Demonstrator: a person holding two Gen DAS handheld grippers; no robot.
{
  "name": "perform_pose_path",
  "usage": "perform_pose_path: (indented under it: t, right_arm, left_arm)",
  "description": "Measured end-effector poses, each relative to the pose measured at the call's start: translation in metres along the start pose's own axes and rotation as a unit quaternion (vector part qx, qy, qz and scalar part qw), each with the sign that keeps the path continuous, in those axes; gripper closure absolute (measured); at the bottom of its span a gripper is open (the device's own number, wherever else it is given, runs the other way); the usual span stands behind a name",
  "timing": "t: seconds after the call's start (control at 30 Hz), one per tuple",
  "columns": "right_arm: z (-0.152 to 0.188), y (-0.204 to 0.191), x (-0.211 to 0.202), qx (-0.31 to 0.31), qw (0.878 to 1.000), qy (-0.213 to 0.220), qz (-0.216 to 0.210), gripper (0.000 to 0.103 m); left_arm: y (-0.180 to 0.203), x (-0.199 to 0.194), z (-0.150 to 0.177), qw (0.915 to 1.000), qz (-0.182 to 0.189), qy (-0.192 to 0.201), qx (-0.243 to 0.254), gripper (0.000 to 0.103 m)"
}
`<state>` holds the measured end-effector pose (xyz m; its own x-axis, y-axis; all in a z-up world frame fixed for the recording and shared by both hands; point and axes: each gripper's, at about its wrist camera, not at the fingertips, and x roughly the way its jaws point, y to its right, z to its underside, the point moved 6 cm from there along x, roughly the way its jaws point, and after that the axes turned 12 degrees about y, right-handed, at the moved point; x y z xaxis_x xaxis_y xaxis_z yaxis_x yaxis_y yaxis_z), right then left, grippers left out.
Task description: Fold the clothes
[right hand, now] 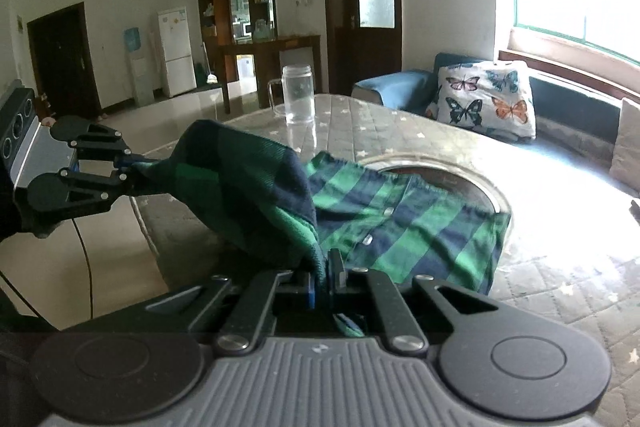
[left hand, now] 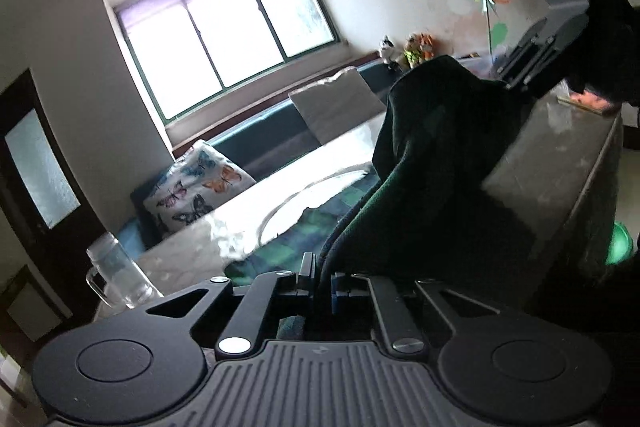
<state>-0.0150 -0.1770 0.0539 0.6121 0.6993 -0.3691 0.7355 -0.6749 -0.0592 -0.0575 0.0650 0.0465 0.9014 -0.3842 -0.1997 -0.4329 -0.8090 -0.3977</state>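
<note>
A green and navy checked garment [right hand: 404, 223] with buttons lies on the padded table [right hand: 560, 287]. Its near edge is lifted off the table and hangs between my two grippers. My left gripper [left hand: 322, 277] is shut on one corner of the cloth [left hand: 432, 155], which looks dark and backlit in the left wrist view. My right gripper [right hand: 325, 277] is shut on the other corner. In the right wrist view the left gripper [right hand: 128, 167] shows at the left, pinching the raised fold [right hand: 240, 183]. The right gripper [left hand: 516, 83] shows at the upper right of the left wrist view.
A clear glass mug [right hand: 297, 94] stands on the table's far side; it also shows in the left wrist view [left hand: 116, 277]. A round metal ring [right hand: 492, 187] is set in the tabletop under the garment. A butterfly pillow [right hand: 484, 99] lies on the window bench.
</note>
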Motion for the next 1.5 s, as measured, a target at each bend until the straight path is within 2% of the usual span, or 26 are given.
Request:
perform_pose_path:
  t: [0.17,0.37,0.57,0.77,0.8,0.87,1.0,1.13,1.27,1.33,1.43,1.5]
  right_arm:
    - [-0.021,0.013,0.012,-0.012,1.000,0.006,0.016,0.099]
    - [-0.056,0.061,0.074,-0.014,0.999,-0.005,0.033,0.099]
    - [-0.064,0.117,0.160,0.001,0.998,-0.046,0.049,0.099]
    - [-0.039,0.161,0.242,0.050,0.993,-0.091,0.058,0.095]
    - [-0.032,0.167,0.251,0.055,0.992,-0.095,0.064,0.090]
    - [-0.019,0.177,0.263,0.071,0.989,-0.102,0.075,0.087]
    - [-0.005,0.202,0.268,0.100,0.984,-0.100,0.110,0.071]
    - [-0.010,0.219,0.244,0.114,0.980,-0.076,0.141,0.069]
    - [-0.020,0.225,0.220,0.108,0.980,-0.053,0.156,0.069]
    - [-0.022,0.219,0.213,0.109,0.982,-0.050,0.144,0.069]
    - [-0.013,0.206,0.215,0.121,0.985,-0.062,0.110,0.070]
    - [-0.006,0.201,0.221,0.129,0.983,-0.074,0.106,0.070]
  left_arm:
    - [-0.020,0.029,-0.016,0.9997,-0.018,0.008,-0.013,0.096]
    - [-0.055,0.105,-0.016,0.9992,-0.031,-0.017,-0.017,0.096]
    - [-0.086,0.196,0.019,0.9951,-0.022,-0.086,-0.044,0.095]
    - [-0.107,0.259,0.073,0.9827,-0.020,-0.159,-0.093,0.091]
    - [-0.109,0.264,0.080,0.9811,-0.023,-0.165,-0.099,0.089]
    - [-0.112,0.272,0.091,0.9790,-0.033,-0.174,-0.102,0.077]
    - [-0.125,0.276,0.103,0.9736,-0.057,-0.188,-0.116,0.074]
    - [-0.140,0.272,0.107,0.9675,-0.091,-0.201,-0.123,0.065]
    - [-0.155,0.262,0.101,0.9622,-0.131,-0.199,-0.132,0.066]
    - [-0.157,0.255,0.092,0.9628,-0.144,-0.186,-0.134,0.067]
    - [-0.154,0.248,0.073,0.9677,-0.134,-0.155,-0.146,0.067]
    - [-0.146,0.249,0.063,0.9701,-0.111,-0.143,-0.161,0.067]
